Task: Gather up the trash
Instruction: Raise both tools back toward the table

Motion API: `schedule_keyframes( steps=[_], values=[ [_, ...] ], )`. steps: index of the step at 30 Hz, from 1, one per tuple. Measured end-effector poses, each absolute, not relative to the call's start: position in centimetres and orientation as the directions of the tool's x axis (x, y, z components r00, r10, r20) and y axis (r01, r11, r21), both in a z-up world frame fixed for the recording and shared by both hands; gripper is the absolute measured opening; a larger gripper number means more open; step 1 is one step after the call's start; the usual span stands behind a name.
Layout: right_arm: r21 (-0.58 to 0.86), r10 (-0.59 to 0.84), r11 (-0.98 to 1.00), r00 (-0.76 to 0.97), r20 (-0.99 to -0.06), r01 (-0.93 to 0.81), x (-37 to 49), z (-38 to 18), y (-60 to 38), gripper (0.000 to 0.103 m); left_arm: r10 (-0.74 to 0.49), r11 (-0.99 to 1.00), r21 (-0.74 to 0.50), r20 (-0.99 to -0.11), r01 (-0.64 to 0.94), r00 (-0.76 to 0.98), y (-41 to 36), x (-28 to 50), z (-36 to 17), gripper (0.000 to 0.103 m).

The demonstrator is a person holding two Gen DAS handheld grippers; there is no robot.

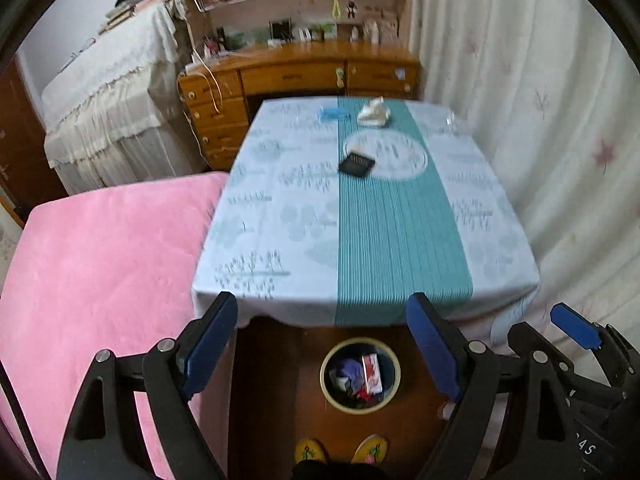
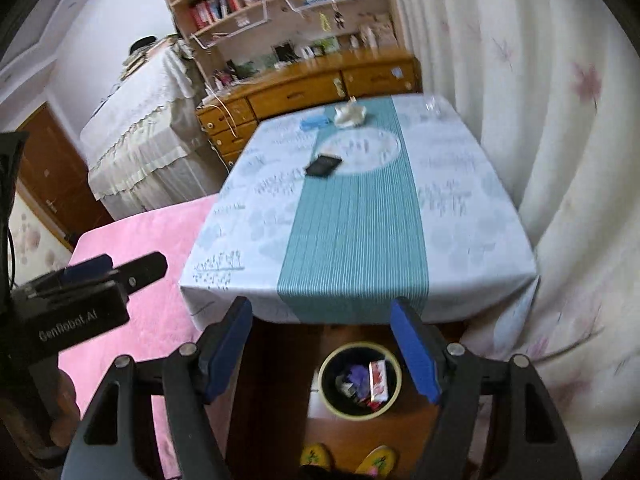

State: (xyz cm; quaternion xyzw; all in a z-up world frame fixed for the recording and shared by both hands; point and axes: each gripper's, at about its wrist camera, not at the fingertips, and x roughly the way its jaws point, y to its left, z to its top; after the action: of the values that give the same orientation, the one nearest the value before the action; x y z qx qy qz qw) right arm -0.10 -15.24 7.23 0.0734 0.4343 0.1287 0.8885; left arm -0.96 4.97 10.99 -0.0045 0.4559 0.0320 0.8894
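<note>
A round bin stands on the wooden floor below the table's near edge; trash lies inside, with a red-and-white carton on top. On the table lie a black packet, a crumpled white paper, a blue wrapper and a clear wrapper. My left gripper hangs open above the bin, holding nothing. My right gripper is open and empty too, beside the left one.
A pink-covered bed adjoins the table's left side. White curtains hang to the right. A wooden desk with shelves stands behind. A person's yellow slippers are below the bin.
</note>
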Motion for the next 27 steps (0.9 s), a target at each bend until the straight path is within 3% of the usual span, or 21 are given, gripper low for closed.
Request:
schedule_keyframes(
  steps=[9, 17, 27],
  values=[
    [0.204, 0.295, 0.955, 0.632, -0.717, -0.215, 4.0, 10.9, -14.9, 0.072, 0.074, 0.996, 0.024, -0.774, -0.087, 0.629, 4.9, 1.3, 13.9, 0.085],
    [0.199, 0.298, 0.954, 0.614, -0.731, -0.226, 10.6, 9.7, -12.9, 0.072, 0.084, 0.995, 0.023, -0.735, -0.099, 0.673, 7.3, 6.3, 13.8, 0.085],
    [0.209, 0.237, 0.971, 0.536, -0.81, -0.113, 24.3, 4.3, -8.2, 0.072, 0.02, 0.999, 0.032, -0.789, 0.008, 0.614, 13.5, 22.8, 8.9, 0.085]
  ],
)
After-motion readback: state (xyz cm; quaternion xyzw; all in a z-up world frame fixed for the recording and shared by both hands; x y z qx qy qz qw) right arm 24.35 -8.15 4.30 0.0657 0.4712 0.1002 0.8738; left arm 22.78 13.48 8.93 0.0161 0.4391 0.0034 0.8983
